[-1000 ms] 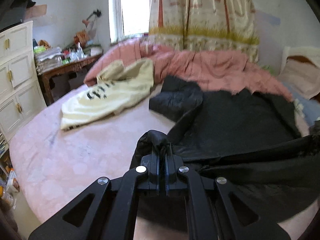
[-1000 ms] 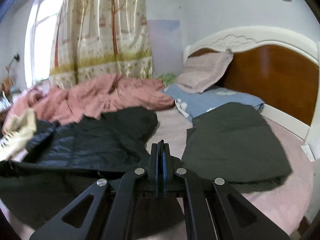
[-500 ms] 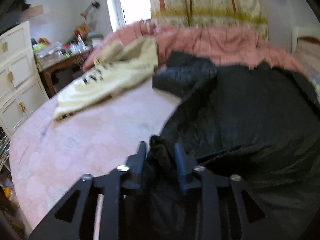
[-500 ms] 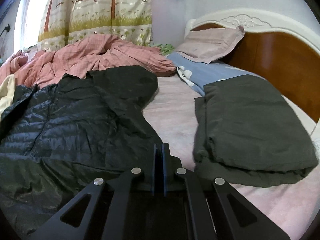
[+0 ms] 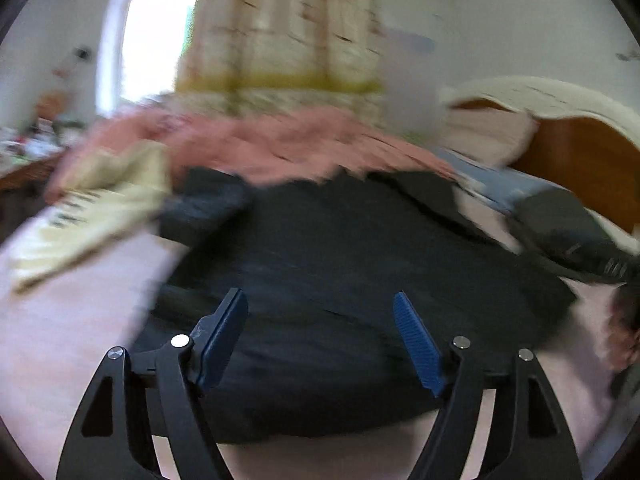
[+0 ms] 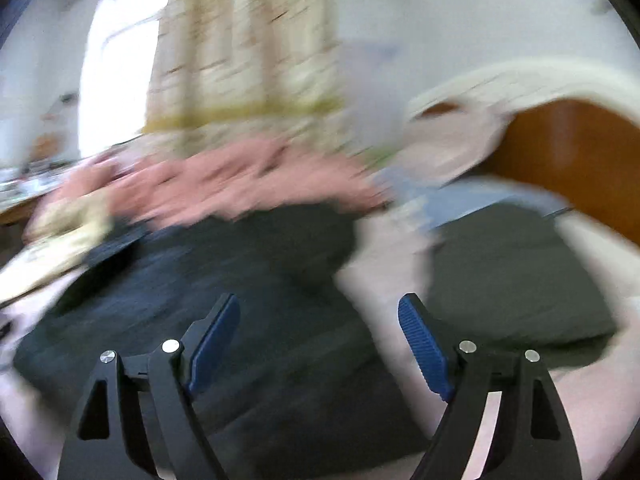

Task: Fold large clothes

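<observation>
A black puffer jacket lies spread on the pink bed, folded over at its near edge. It also shows in the right wrist view. My left gripper is open and empty above the jacket's near part. My right gripper is open and empty above the jacket's right edge. Both views are blurred by motion.
A folded dark grey garment lies at the right near the wooden headboard. A cream shirt lies at the left. A crumpled pink quilt runs along the back. The pink sheet shows at the left.
Both grippers were shut on the black jacket's edge and have let it go; both jaws now stand wide open. The jacket has dropped flat onto the bed. Both cameras have lifted and swung.
</observation>
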A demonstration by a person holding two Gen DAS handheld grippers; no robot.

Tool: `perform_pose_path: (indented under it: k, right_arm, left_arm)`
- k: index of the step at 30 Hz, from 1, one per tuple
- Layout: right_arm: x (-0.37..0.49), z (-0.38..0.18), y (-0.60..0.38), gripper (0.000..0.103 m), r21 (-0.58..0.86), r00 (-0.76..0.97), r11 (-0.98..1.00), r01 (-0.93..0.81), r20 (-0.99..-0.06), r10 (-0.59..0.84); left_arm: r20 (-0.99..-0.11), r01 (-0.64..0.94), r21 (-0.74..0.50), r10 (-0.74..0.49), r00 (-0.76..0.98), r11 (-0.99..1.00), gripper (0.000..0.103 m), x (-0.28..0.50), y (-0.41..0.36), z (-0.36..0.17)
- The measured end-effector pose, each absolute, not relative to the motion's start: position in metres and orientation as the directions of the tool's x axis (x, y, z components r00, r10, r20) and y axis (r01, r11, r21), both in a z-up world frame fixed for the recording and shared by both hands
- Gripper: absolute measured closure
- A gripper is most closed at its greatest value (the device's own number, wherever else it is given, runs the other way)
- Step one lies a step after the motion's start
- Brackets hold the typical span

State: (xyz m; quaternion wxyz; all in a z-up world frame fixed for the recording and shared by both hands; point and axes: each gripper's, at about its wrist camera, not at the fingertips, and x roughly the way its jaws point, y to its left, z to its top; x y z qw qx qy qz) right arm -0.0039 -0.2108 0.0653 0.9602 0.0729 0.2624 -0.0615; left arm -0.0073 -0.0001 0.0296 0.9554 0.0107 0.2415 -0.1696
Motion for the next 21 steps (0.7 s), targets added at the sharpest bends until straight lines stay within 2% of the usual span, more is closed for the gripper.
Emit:
perform_pose_path:
  k: [1,3,6,8,11,13,16,18,21]
  right_arm:
    - [-0.002,0.054,-0.200,0.020,0.148,0.826,0.987,0.065,-0.562,0.030]
    - [0.000,0.037,-0.180,0.020,0.143,0.782,0.990,0.008,-0.617,0.083]
    - [0.009,0.015,-0.152,0.020,0.009,0.740,1.000,-0.019,-0.673,0.020]
    - [0.020,0.003,-0.146,0.020,-0.053,0.725,0.999,0.003,-0.688,-0.039]
    - [0.040,-0.006,-0.165,0.020,0.033,0.704,0.997,0.067,-0.710,-0.024]
    - [0.049,-0.004,-0.182,0.020,0.082,0.712,0.987,0.135,-0.701,-0.039]
    - [0.059,-0.009,-0.216,0.020,0.153,0.702,0.968,0.201,-0.712,-0.033]
    - [0.061,-0.012,-0.232,0.020,0.134,0.685,0.950,0.283,-0.721,-0.103]
    - [0.057,-0.015,-0.266,0.020,0.206,0.678,0.913,0.351,-0.728,-0.096]
  left_arm:
    - [-0.488,0.366,-0.061,-0.348,0.801,0.929,0.029,-0.005,-0.009,0.025]
    - [-0.535,0.373,-0.019,-0.324,0.780,0.928,0.029,0.001,-0.025,0.013]
    - [-0.589,0.208,0.112,-0.104,0.801,0.972,0.028,0.020,-0.034,-0.010]
    - [-0.630,0.098,0.097,-0.015,0.776,0.991,0.028,0.040,-0.022,-0.023]
    - [-0.689,-0.087,0.004,0.065,0.721,0.996,0.029,0.061,0.019,-0.031]
    - [-0.697,-0.196,-0.024,0.124,0.706,0.980,0.031,0.064,0.045,-0.036]
    - [-0.699,-0.277,0.023,0.214,0.683,0.961,0.031,0.064,0.059,-0.039]
    - [-0.698,-0.299,0.021,0.228,0.679,0.954,0.031,0.065,0.064,-0.037]
    - [-0.680,-0.363,0.000,0.266,0.683,0.932,0.031,0.049,0.074,-0.038]
